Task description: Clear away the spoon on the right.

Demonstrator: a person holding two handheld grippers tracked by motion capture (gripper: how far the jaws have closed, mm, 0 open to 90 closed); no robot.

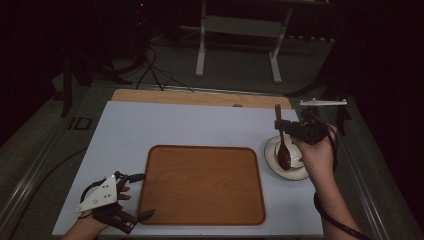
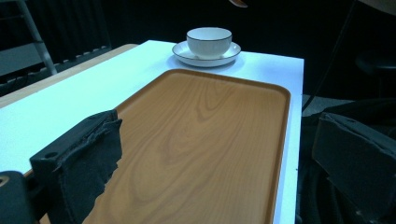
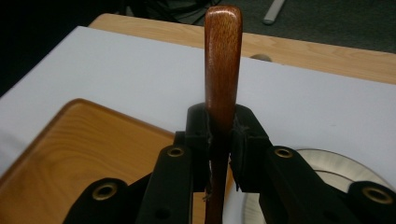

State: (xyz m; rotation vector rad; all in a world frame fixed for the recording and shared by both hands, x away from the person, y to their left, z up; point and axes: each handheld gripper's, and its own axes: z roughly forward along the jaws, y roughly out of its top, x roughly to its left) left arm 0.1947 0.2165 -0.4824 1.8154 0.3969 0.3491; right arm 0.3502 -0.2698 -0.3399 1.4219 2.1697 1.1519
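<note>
I count one wooden spoon [image 1: 282, 145], one cup [image 2: 208, 42], one saucer [image 2: 187, 55], one tray [image 1: 202, 185] and two grippers.

In the high view my right gripper [image 1: 284, 125] sits at the right of the frame, above the saucer [image 1: 273, 159]. Its jaws are clamped on the handle of the wooden spoon, which hangs with its dark bowl down over the cup and its handle end pointing toward the top of the frame. The right gripper view confirms the grip: both black pads press the reddish-brown handle [image 3: 222, 70], which stands upright in the centre of the frame, with the tray [image 3: 88, 149] at lower left and the saucer [image 3: 322, 161] at lower right. Whether the spoon's bowl touches the cup I cannot say from the dim high view; it looks lifted clear.

My left gripper [image 1: 141, 196] rests at the lower left of the high view, at the tray's left edge, its jaws spread wide with nothing between them. In the left gripper view the tray [image 2: 205, 140] stretches ahead, and the cup stands on its saucer at top centre, on the white tabletop [image 1: 175, 125].
</note>
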